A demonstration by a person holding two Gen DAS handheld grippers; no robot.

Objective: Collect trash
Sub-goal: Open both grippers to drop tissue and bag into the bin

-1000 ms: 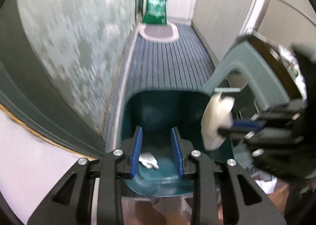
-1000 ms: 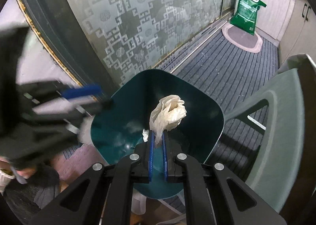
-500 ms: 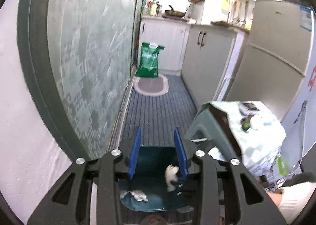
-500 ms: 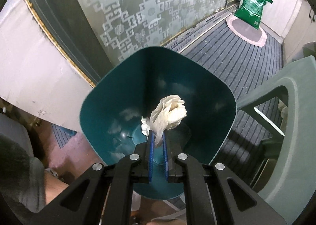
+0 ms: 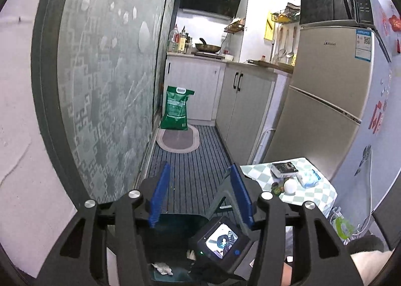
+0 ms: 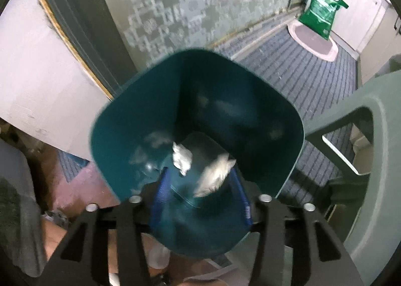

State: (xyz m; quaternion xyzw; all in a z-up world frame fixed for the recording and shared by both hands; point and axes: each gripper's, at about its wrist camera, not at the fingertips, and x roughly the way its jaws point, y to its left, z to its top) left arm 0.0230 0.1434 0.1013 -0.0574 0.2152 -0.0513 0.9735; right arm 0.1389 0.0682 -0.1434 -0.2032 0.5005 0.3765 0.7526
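My right gripper (image 6: 200, 200) fingers have just been opening, wad of tissue (image 6: 213, 175) blurred between them over the teal bin (image 6: 120, 120), long axis slanting toward upper right. Left gripper (image 5: 198, 195), just been opening too, holds nothing, looking down a narrow kitchen's striped floor (image 5: 195, 160); bin mostly hidden below.

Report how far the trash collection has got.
Done: one crumpled tissue lies on the bottom of the teal bin.
In hand: the right tool has just been opening over the bin; a second white wad, blurred, is between its jaws, apparently dropping.
Left: the left tool is open and empty. A white ball on the checked table may be trash; I cannot tell.
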